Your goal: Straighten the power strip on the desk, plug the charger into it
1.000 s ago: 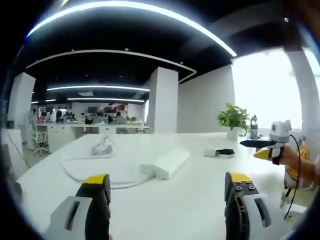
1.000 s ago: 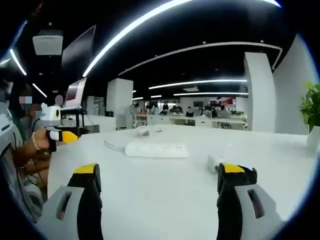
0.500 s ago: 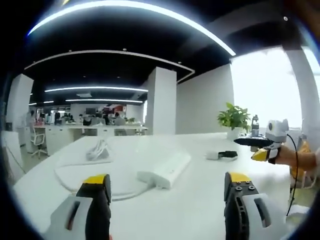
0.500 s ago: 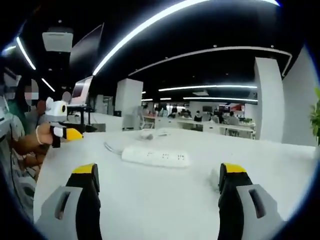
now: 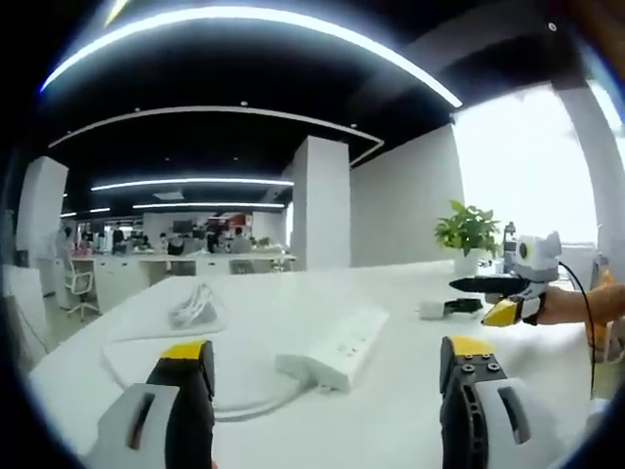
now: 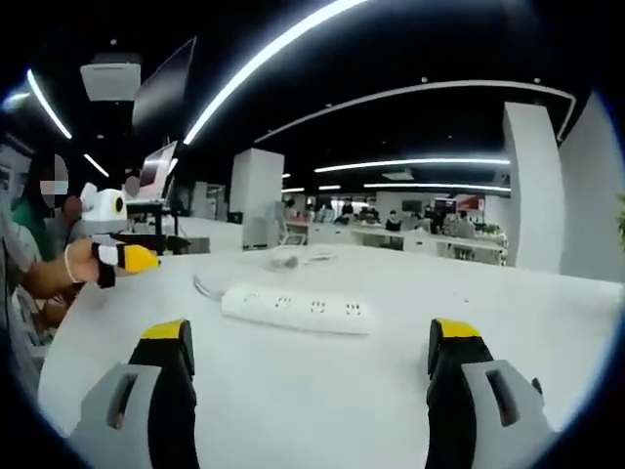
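Power strip (image 6: 297, 309) lies flat on the desk (image 6: 322, 391); left tongs (image 5: 327, 366) and right tongs (image 6: 311, 347) gape wide, empty.

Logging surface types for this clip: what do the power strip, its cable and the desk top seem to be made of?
The power strip looks like white moulded plastic, smooth and matte, with crisp socket holes on top. Its cable appears to have a white rubbery or PVC jacket, since it bends in a loose loop. The desk seems a white laminate or painted board with a slight sheen; its core cannot be told.
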### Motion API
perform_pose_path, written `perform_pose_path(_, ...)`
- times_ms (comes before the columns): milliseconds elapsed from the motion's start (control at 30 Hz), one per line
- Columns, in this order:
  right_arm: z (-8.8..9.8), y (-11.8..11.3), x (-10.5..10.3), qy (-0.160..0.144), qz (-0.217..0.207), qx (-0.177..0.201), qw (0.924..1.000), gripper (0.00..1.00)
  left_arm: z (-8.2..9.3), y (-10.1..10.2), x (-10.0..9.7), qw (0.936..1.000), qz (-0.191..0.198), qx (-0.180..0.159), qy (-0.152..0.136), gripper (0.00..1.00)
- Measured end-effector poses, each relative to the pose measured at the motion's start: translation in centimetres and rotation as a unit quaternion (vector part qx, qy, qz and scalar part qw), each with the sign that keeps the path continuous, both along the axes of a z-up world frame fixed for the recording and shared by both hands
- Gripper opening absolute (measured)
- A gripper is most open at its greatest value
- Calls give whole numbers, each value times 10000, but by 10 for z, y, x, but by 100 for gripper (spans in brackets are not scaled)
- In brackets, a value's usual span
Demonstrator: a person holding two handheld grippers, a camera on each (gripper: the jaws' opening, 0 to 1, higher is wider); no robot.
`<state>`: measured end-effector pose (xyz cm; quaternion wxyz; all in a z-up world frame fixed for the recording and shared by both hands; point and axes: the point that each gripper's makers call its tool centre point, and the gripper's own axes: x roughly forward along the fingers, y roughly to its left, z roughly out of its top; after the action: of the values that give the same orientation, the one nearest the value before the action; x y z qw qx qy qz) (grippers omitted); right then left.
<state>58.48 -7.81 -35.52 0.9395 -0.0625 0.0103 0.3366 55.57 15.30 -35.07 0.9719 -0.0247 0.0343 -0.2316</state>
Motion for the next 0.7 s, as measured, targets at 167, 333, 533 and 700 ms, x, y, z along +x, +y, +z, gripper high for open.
perform_pose_path(167, 1, 6, 14, -1, 106, -88, 9999, 100, -5, -5, 11, 10000, -4, 49, 76, 98)
perform_pose_path(333, 0, 14, 29, 143, 380, -92, 9991, 100, -11, -8, 23, 9999, 48, 91, 64, 98)
perform_pose_path(533, -10, 22, 48, 327, 578, -187, 9976, 100, -20, -14, 36, 9996, 96, 221, 118, 97)
perform_pose_path(700, -25, 31, 60, 510, 770, -389, 9950, 100, -27, -19, 41, 9992, 61, 355, 184, 96)
